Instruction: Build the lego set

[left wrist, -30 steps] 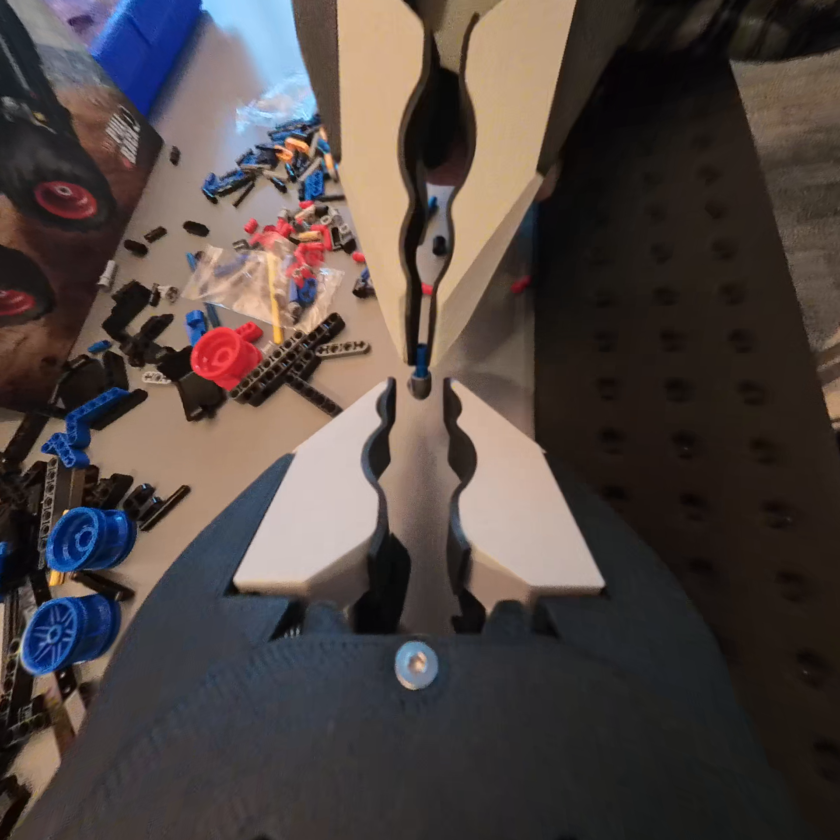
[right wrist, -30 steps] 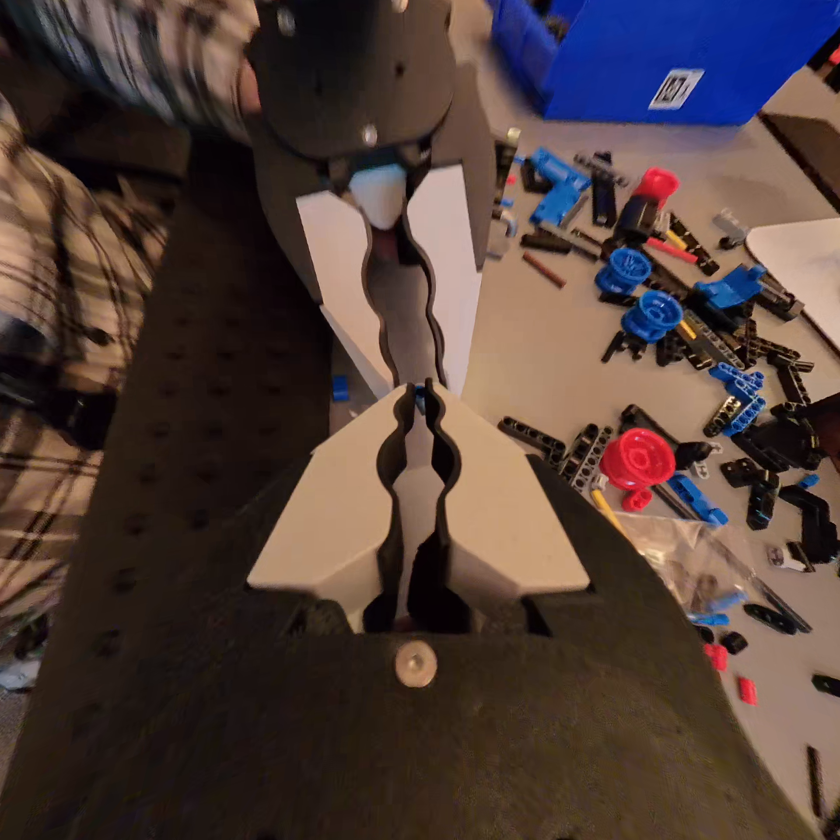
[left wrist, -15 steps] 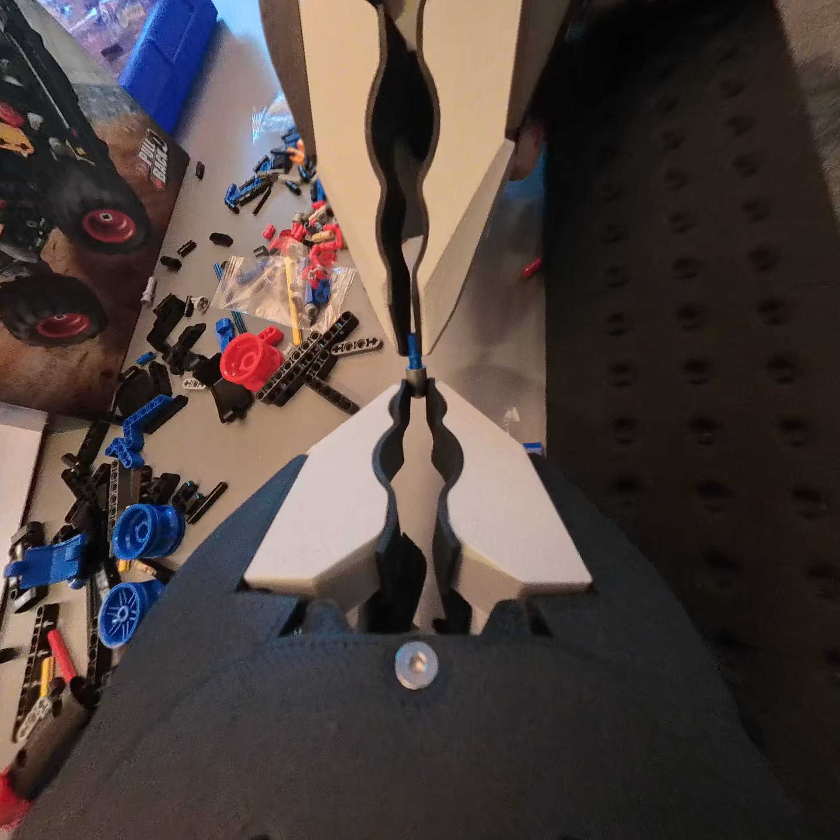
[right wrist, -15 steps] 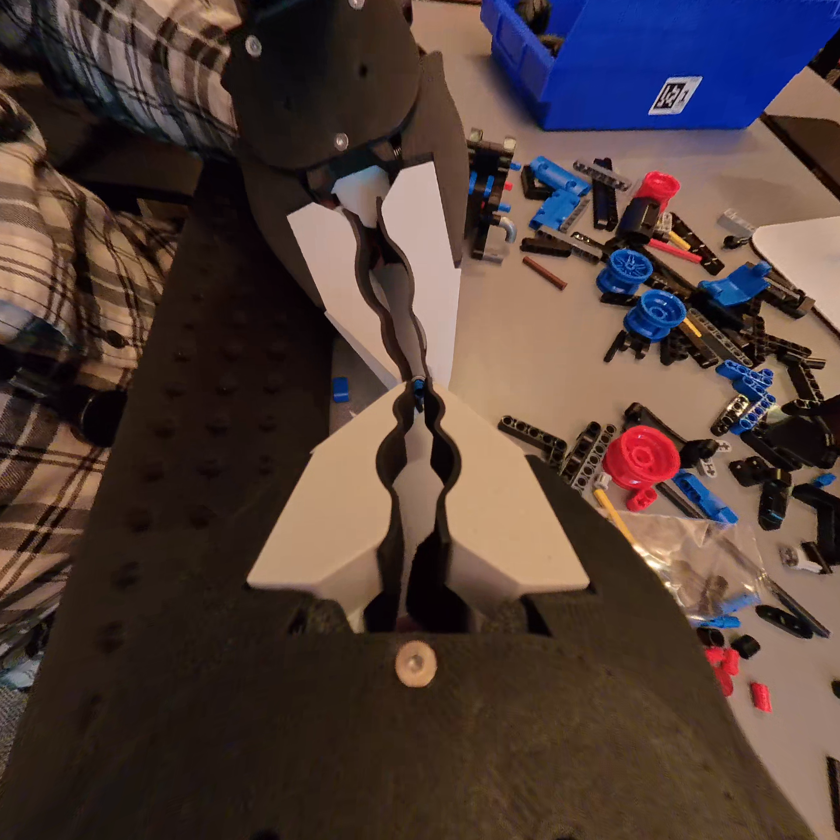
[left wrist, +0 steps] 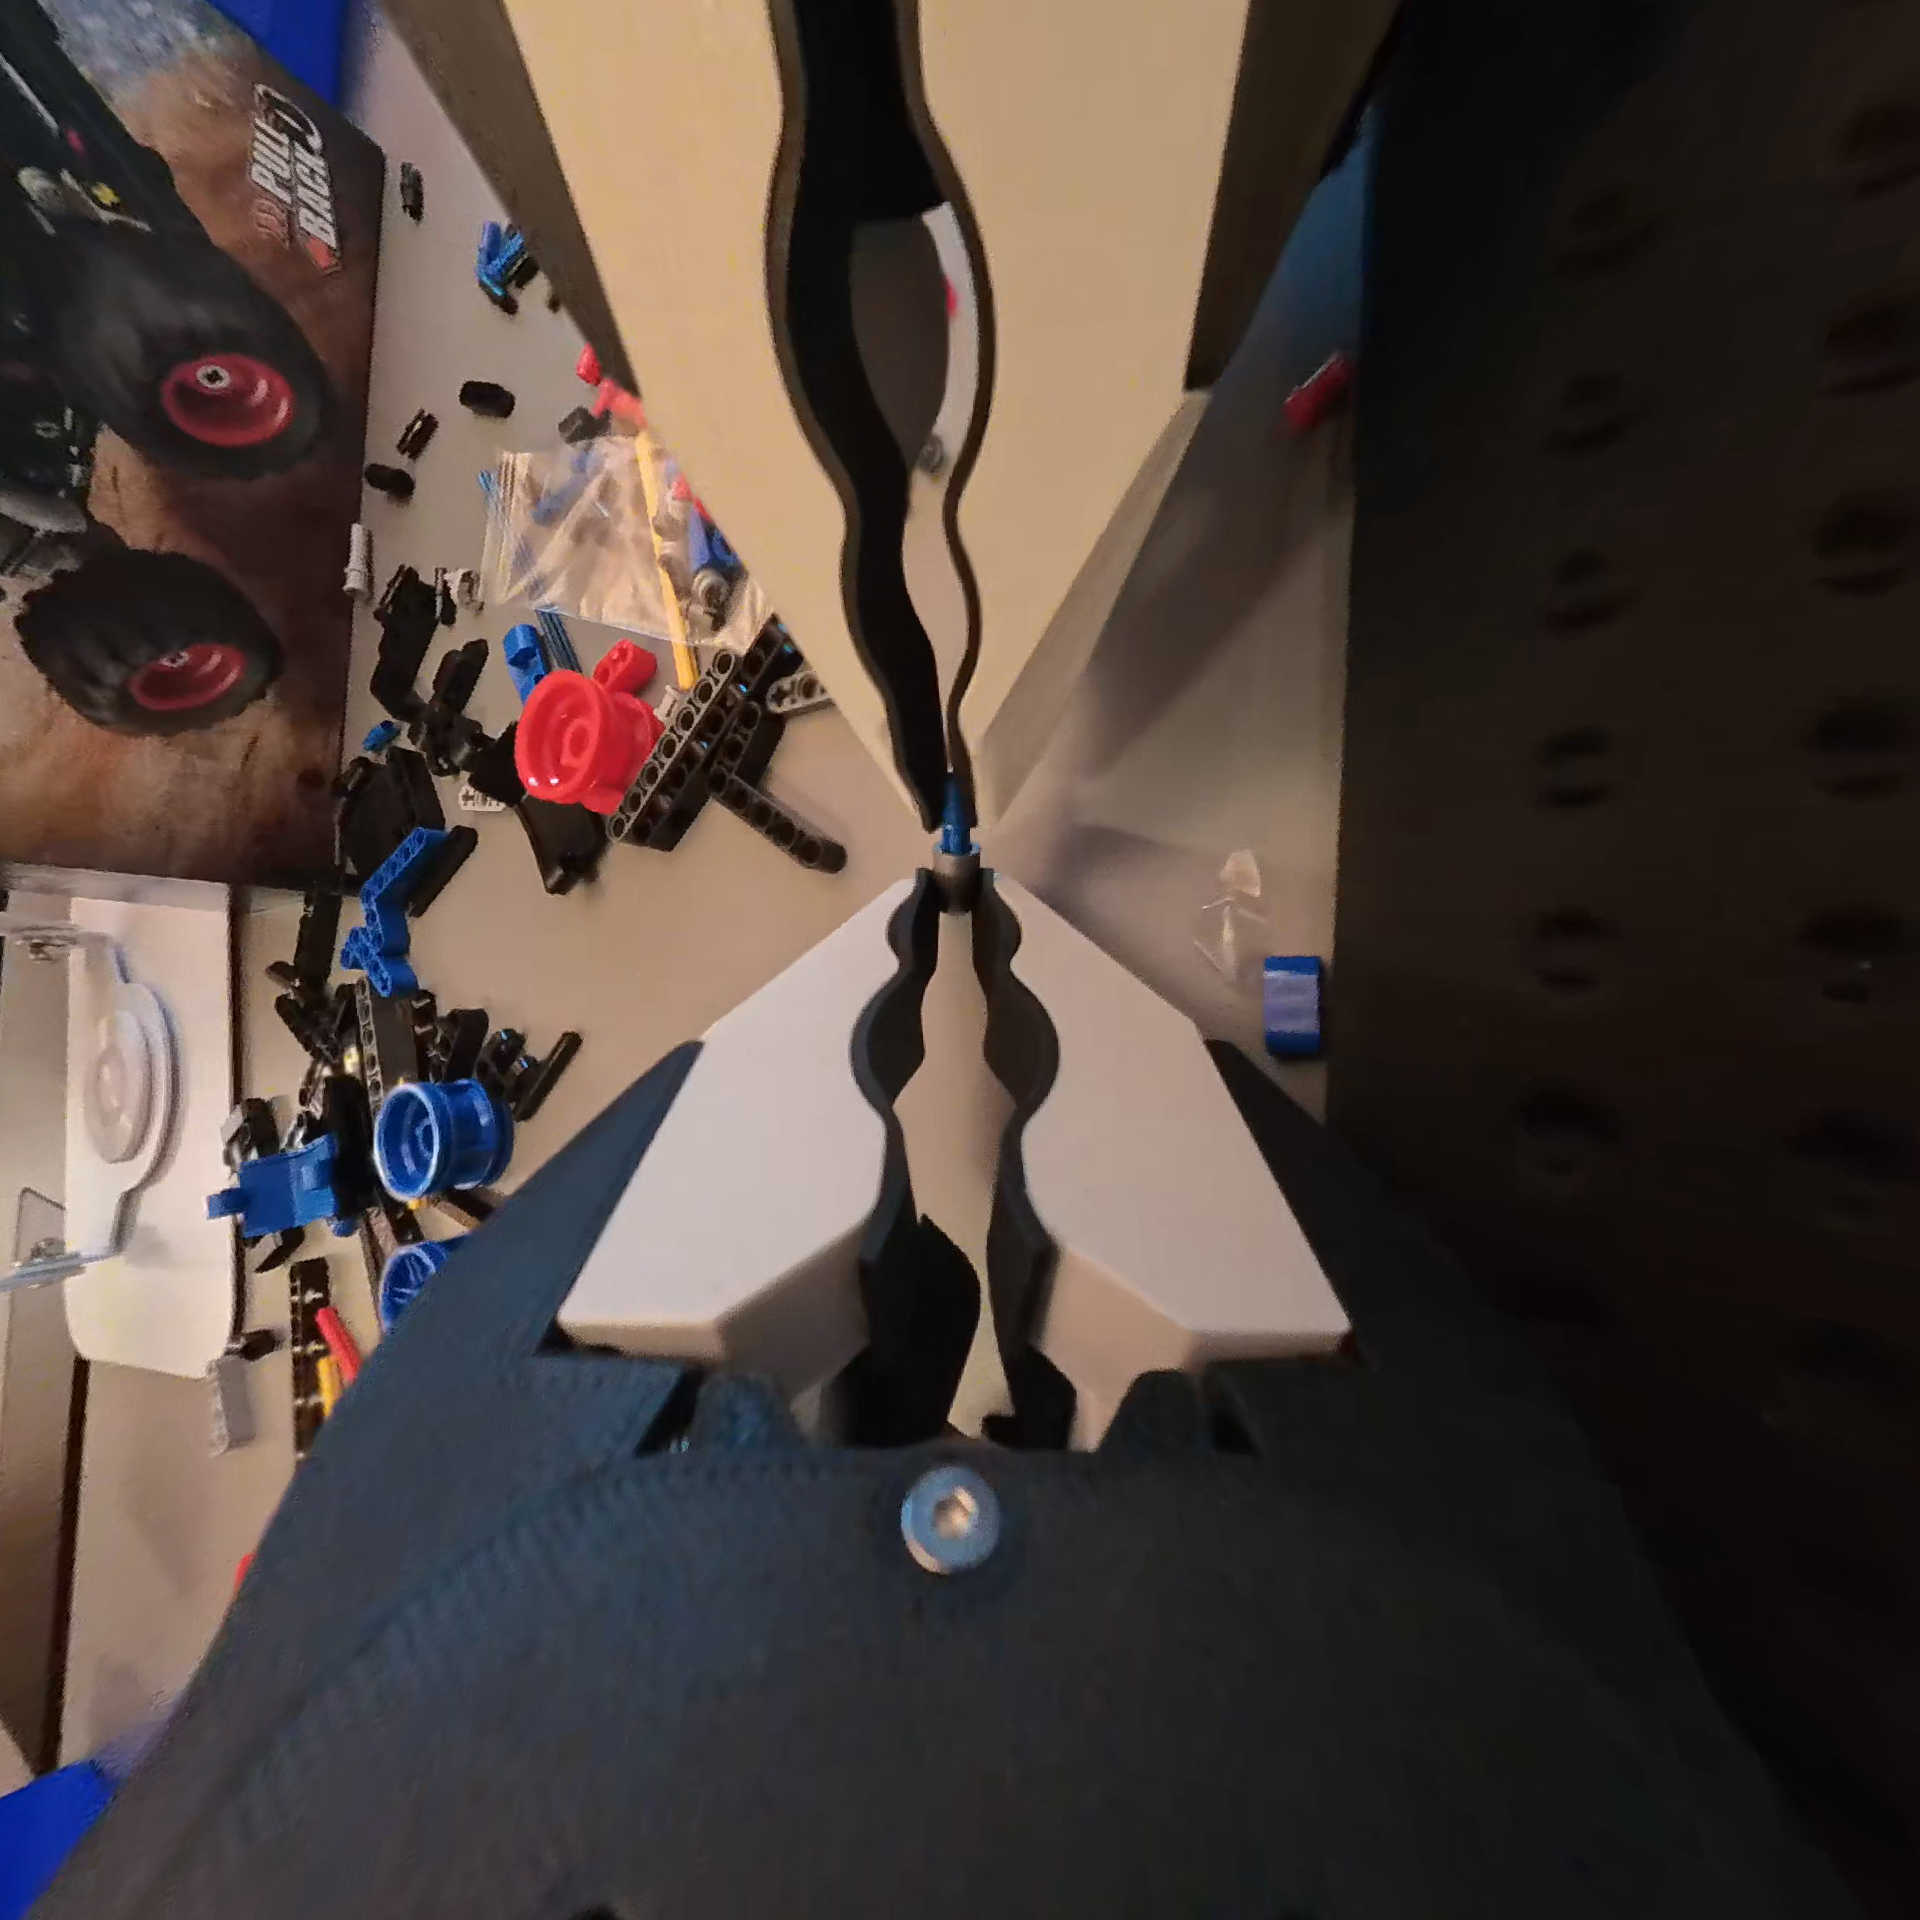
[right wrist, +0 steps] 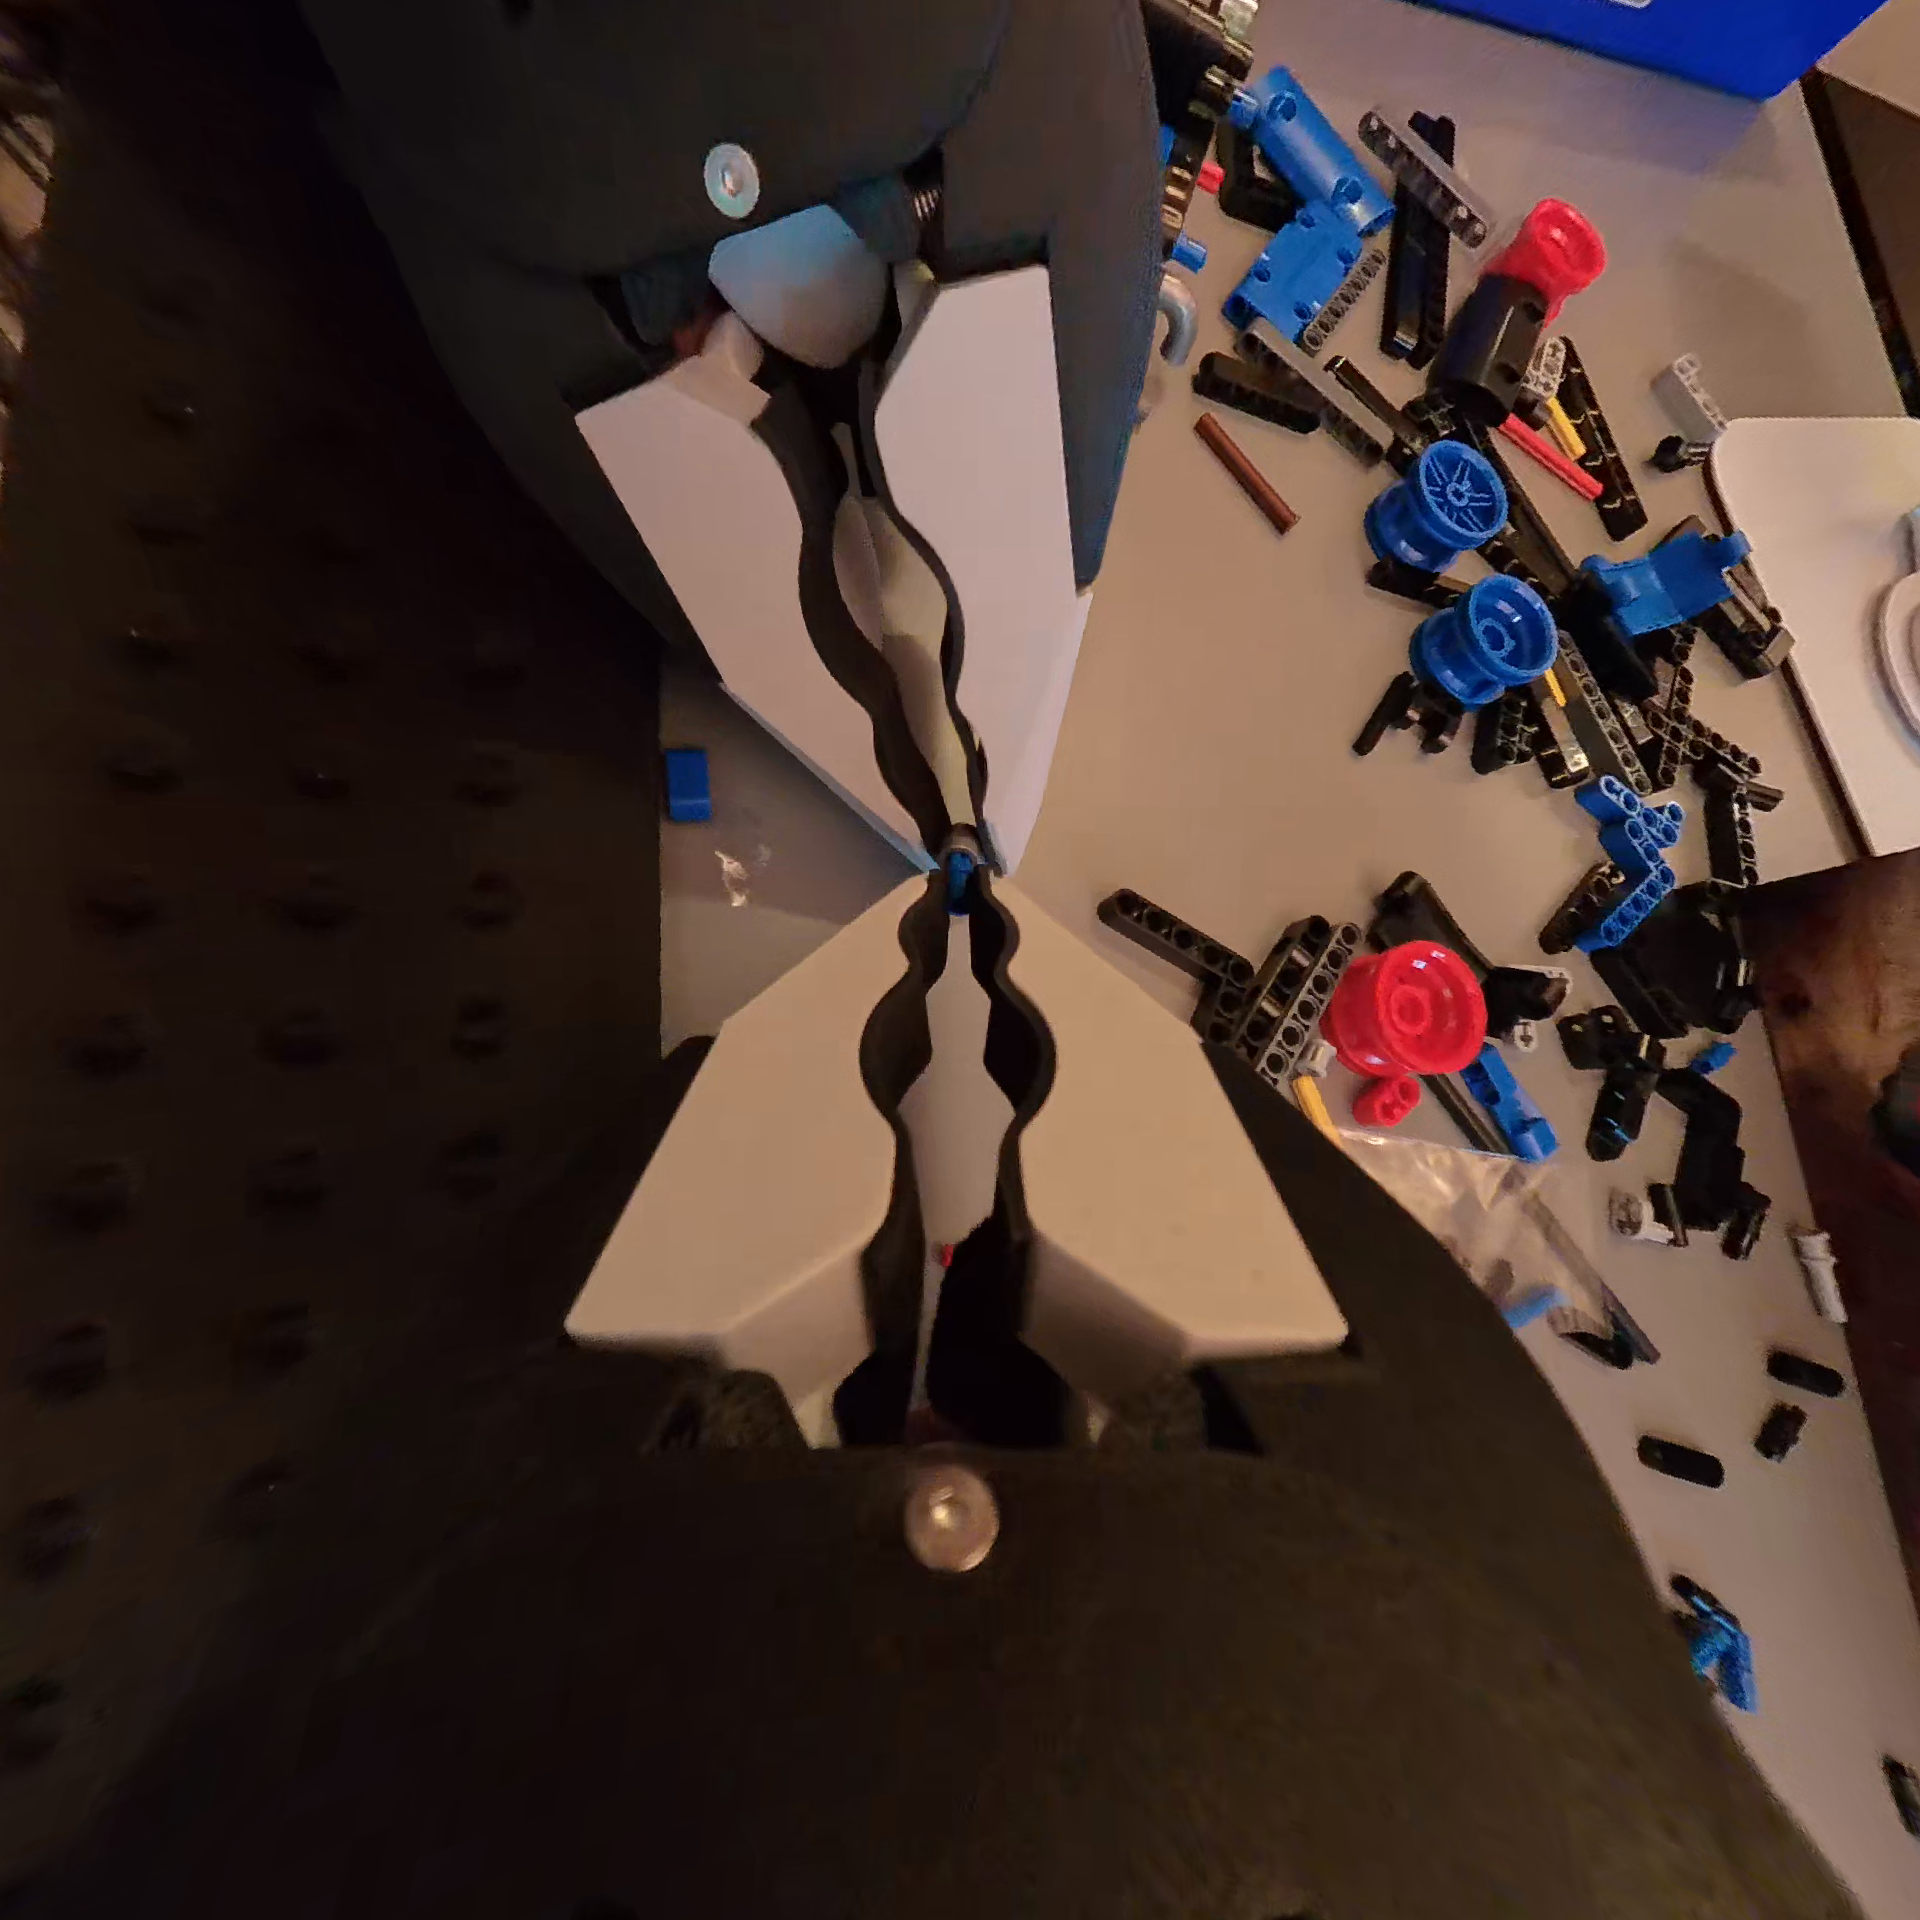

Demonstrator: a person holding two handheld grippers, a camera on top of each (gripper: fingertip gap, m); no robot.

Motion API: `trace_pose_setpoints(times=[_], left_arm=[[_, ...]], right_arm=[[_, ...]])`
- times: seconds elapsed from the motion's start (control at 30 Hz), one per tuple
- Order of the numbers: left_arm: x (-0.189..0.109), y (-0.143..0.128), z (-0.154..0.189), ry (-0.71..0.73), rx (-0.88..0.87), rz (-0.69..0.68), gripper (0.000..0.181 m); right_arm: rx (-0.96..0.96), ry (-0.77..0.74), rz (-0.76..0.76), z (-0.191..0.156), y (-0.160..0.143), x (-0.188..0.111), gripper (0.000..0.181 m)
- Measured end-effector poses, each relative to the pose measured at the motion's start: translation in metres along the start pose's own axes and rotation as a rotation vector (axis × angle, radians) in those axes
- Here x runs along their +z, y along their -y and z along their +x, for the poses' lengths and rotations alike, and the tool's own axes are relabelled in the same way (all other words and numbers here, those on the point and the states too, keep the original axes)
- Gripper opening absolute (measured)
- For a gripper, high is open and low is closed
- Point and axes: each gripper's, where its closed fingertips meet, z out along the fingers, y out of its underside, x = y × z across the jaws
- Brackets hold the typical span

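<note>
1. Since a second ago, my left gripper [left wrist: 954,883] has gone from spread to pinching the grey bush [left wrist: 956,871], and both tips have met.
2. My right gripper [right wrist: 956,896] has its fingers pressed together on the blue pin [right wrist: 957,871], whose far end sits in the bush.
3. Both parts hang above the bench [right wrist: 1195,727], near its left edge.
4. Loose pieces, a red wheel hub [right wrist: 1405,1006] and blue wheel hubs [right wrist: 1484,636] lie to the right.
</note>
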Motion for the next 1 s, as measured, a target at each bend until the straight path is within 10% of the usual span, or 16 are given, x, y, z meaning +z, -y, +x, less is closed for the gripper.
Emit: trace_pose_setpoints(times=[0.37,0.73,1.0], left_arm=[[0.001,-0.001,-0.004,0.036,0.034,-0.043,0.004],[-0.015,0.021,-0.006,-0.032,-0.098,0.224,0.006],[-0.008,0.013,-0.002,0.028,0.033,0.096,0.005]], right_arm=[[-0.009,-0.031,-0.005,0.002,0.0,0.0,0.003],[0.166,0.086,0.218,0.004,0.009,-0.02,0.003],[0.113,0.05,0.128,-0.001,0.001,-0.01,0.003]])
